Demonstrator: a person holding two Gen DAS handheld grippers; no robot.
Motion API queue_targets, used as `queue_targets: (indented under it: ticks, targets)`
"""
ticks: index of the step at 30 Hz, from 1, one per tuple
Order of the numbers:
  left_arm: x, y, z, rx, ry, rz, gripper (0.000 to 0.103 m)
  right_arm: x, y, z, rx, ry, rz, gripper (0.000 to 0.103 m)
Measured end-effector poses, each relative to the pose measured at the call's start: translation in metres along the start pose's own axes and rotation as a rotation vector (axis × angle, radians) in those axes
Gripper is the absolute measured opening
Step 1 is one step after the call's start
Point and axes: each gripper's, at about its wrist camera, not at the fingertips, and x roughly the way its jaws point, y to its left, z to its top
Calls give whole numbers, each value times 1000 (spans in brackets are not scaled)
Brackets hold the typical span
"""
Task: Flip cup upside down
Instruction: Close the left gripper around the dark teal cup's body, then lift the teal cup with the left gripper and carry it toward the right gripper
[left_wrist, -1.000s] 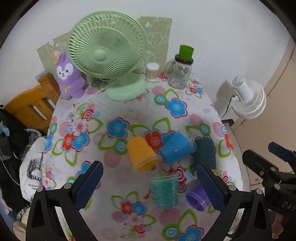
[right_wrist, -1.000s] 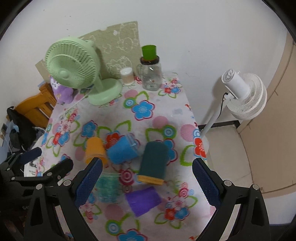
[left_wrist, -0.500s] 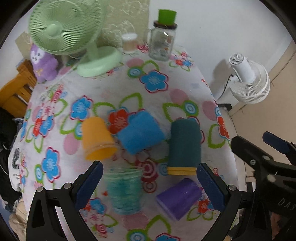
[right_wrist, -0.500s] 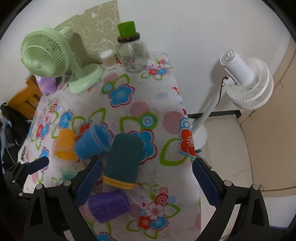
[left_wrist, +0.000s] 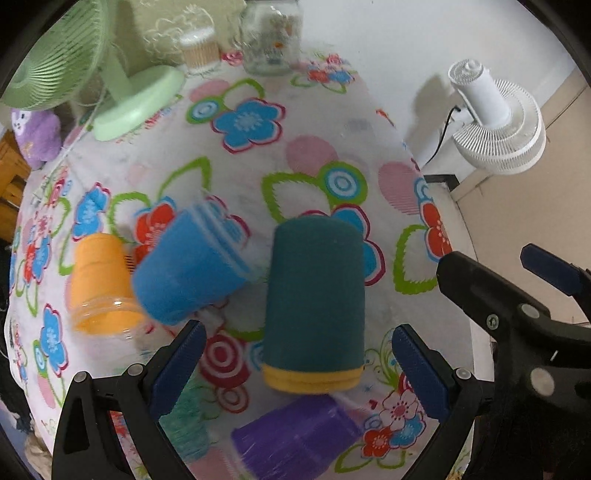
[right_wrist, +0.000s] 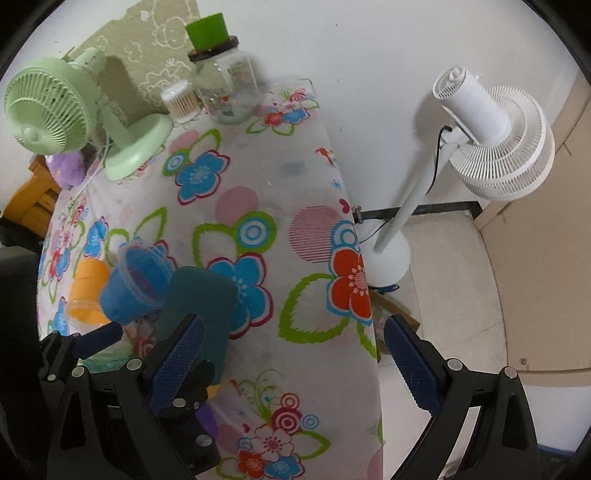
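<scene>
left gripper (left_wrist: 295, 363) held with jaws apart above dark teal cup (left_wrist: 316, 306) lying on floral tablecloth (left_wrist: 258, 155), blue cup (left_wrist: 192, 266) beside it, right gripper (right_wrist: 291, 356) likewise spread wide, nothing gripped

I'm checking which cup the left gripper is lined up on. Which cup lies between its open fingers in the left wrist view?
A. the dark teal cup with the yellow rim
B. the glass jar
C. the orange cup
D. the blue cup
A: the left gripper is open, and the dark teal cup lies on its side between the fingers, yellow rim toward the camera, not yet gripped.
</scene>
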Motion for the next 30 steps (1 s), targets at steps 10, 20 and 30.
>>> queue_targets:
  ticks: [10, 20, 30]
  targets:
    - [39, -11, 4, 6, 87, 26, 93, 30, -15, -2, 17, 62, 3, 99]
    - [53, -16, 9, -7, 81, 50, 76, 48, -19, -3, 24, 99, 0, 99]
    - [45, -31, 11, 36, 72, 1, 69, 43, -18, -8, 33, 99, 22, 99]
